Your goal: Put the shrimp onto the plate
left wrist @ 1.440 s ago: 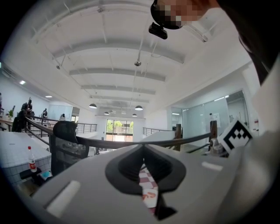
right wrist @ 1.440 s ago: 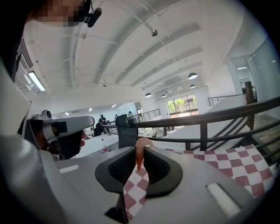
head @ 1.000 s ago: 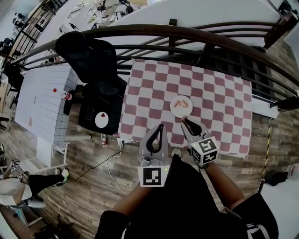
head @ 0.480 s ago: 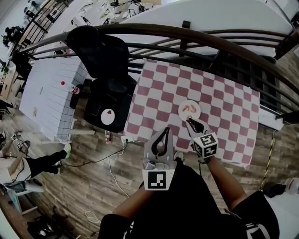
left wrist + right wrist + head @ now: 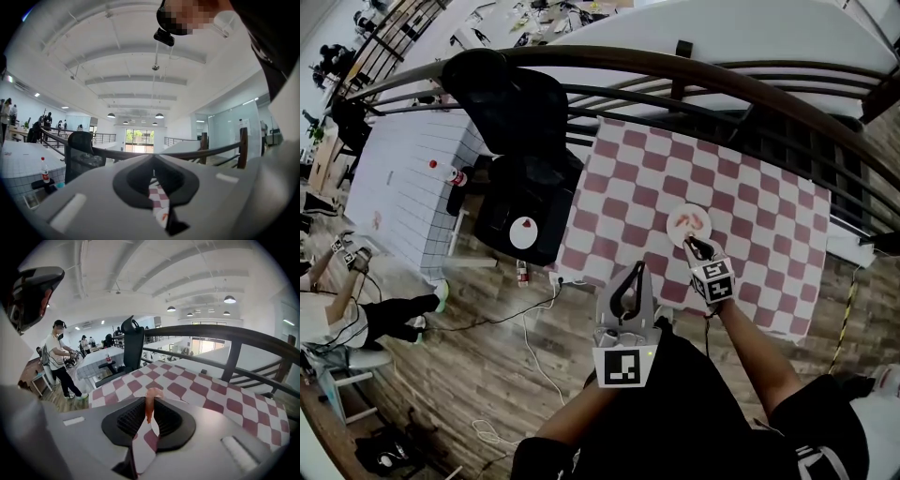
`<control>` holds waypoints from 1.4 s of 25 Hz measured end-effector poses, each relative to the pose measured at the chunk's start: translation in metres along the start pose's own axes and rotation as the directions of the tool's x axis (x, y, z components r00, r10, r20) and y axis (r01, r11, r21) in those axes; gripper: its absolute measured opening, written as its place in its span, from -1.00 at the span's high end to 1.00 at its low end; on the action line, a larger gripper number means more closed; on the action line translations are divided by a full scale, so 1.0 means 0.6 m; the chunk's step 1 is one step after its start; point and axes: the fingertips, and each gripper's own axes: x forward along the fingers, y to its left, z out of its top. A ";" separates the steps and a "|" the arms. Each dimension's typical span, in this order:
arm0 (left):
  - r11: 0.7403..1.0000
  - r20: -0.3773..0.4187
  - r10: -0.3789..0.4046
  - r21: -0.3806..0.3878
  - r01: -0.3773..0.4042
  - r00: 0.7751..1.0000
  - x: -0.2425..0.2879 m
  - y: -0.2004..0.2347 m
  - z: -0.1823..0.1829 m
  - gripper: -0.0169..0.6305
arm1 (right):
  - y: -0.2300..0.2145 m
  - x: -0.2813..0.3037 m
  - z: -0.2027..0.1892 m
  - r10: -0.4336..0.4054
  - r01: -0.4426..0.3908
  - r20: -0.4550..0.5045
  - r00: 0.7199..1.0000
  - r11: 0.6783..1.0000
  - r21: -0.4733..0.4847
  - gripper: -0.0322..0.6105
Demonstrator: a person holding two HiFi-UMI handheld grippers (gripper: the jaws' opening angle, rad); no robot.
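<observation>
A small white plate (image 5: 676, 225) sits on the red-and-white checked table (image 5: 750, 202), with pink shrimp (image 5: 694, 221) lying on it. My right gripper (image 5: 695, 247) hovers at the plate's near edge. In the right gripper view its jaws (image 5: 150, 398) are shut on an orange-pink shrimp (image 5: 149, 407), pinched upright at the tips above the cloth (image 5: 187, 390). My left gripper (image 5: 631, 274) hangs over the wooden floor, short of the table's near edge. Its tips (image 5: 153, 158) meet with nothing between them. A bit of the plate (image 5: 161, 217) shows through the gap below them.
A dark curved railing (image 5: 694, 70) runs behind the table. A black office chair (image 5: 511, 108) stands to the left, beside a white tiled table (image 5: 394, 178) with a bottle (image 5: 456, 176). Cables (image 5: 525, 323) trail over the wooden floor. A person's legs (image 5: 398, 314) show at the far left.
The head view has drifted, so the table and plate sit further right. My right gripper stays at the plate's near edge with the shrimp. The left gripper has not moved noticeably.
</observation>
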 end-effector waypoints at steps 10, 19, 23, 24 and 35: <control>0.999 -0.040 0.043 -0.001 -0.043 0.998 -0.021 0.020 -0.017 0.92 | -0.020 0.081 -0.065 0.025 -0.023 -0.119 0.993 1.000 0.021 0.72; 0.998 -0.058 0.051 0.049 -0.048 0.997 -0.041 0.021 -0.024 0.92 | -0.050 0.135 -0.130 -0.019 0.017 -0.250 0.968 1.000 -0.011 0.72; 0.997 -0.089 0.071 0.026 -0.069 0.993 -0.052 0.033 -0.039 0.92 | -0.060 0.152 -0.140 -0.038 0.034 -0.287 0.957 0.999 -0.022 0.72; 0.997 -0.098 0.082 0.013 -0.082 0.992 -0.059 0.037 -0.044 0.92 | -0.063 0.155 -0.141 -0.039 0.034 -0.293 0.955 0.999 -0.020 0.72; 0.986 -0.130 0.150 -0.053 -0.158 0.980 -0.086 0.070 -0.065 0.92 | -0.067 0.182 -0.170 -0.025 0.015 -0.353 0.935 0.999 -0.030 0.72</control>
